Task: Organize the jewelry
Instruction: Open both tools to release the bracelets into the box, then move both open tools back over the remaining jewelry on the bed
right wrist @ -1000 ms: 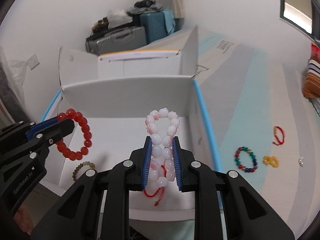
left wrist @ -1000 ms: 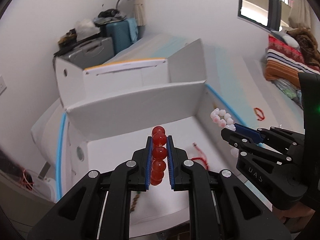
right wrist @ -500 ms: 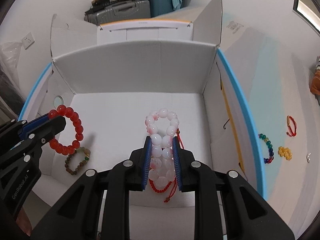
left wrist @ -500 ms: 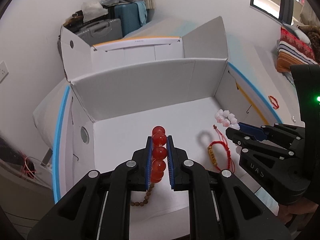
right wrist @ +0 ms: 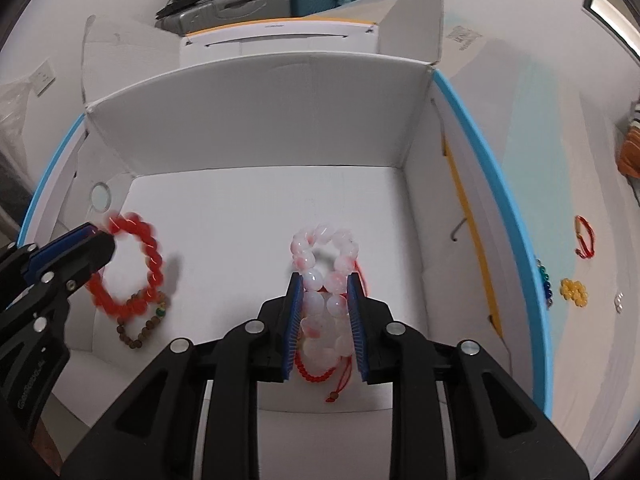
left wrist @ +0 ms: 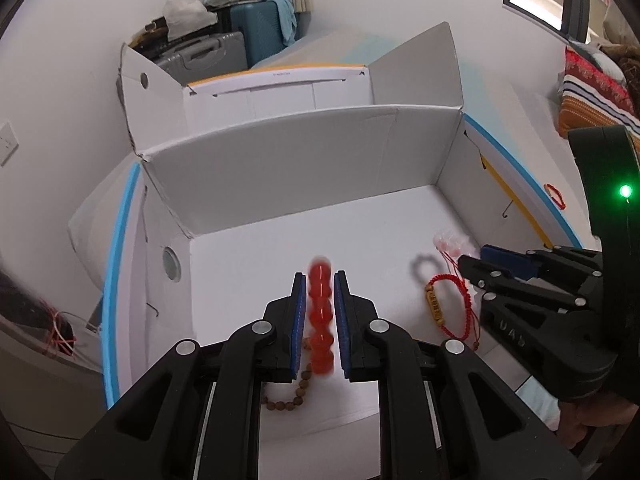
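Observation:
Both grippers hang over the open white cardboard box (left wrist: 304, 168) (right wrist: 260, 120). My left gripper (left wrist: 320, 280) has its jaws parted a little around a red bead bracelet (left wrist: 320, 312), which is motion-blurred; it also shows in the right wrist view (right wrist: 132, 268). My right gripper (right wrist: 324, 284) has its jaws widened around a white-pink bead bracelet (right wrist: 324, 276), low above the box floor. A brown bead bracelet (right wrist: 140, 328) and a red cord bracelet (left wrist: 444, 304) lie on the box floor.
On the pale blue surface right of the box lie a red cord bracelet (right wrist: 586, 236), a multicoloured bead bracelet (right wrist: 546, 280), a yellow bead cluster (right wrist: 574, 290) and a small pearl piece (right wrist: 619, 300). Suitcases (left wrist: 224, 48) stand behind the box.
Both grippers moved forward and down into the box. Both pairs of jaws have widened. The red bracelet is now blurred and slipping down; the white-pink one sits lower.

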The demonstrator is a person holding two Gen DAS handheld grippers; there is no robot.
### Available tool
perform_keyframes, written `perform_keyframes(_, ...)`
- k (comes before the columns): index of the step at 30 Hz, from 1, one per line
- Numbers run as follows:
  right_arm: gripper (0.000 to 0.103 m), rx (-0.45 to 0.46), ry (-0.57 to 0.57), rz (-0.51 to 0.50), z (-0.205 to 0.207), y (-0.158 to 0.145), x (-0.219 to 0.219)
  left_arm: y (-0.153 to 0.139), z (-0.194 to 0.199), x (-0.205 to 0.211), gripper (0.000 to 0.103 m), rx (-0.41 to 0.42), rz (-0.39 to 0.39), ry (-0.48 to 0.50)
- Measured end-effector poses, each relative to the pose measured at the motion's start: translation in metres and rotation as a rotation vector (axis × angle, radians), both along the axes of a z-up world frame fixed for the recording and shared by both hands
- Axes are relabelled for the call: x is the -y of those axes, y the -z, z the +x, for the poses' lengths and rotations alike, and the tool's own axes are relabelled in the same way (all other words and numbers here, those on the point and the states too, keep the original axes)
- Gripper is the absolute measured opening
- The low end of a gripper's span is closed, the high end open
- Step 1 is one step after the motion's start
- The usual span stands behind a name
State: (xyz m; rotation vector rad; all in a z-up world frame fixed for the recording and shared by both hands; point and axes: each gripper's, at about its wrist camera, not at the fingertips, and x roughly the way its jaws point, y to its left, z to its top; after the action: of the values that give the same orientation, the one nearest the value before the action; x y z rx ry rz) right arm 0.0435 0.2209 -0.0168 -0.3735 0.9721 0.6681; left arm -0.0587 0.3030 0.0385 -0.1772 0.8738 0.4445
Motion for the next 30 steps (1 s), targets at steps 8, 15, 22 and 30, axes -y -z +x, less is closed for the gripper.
perform_keyframes(8, 0.058, 0.052, 0.055, 0.096, 0.000, -0.028, 0.021, -0.013, -0.009, 0.003, 0.062, 0.045, 0.020, -0.025)
perform_keyframes(15, 0.084, 0.117, 0.127, 0.132, 0.005, -0.053, 0.050, -0.026, -0.010, 0.019, 0.081, 0.087, 0.029, -0.005)
perform_keyframes(22, 0.095, 0.169, 0.177, 0.147, 0.012, -0.061, 0.084, -0.036, -0.002, 0.046, 0.097, 0.123, 0.042, 0.028)
perform_keyframes(30, 0.095, 0.209, 0.225, 0.147, 0.023, -0.073, 0.132, -0.044, 0.019, 0.088, 0.097, 0.144, 0.064, 0.088)
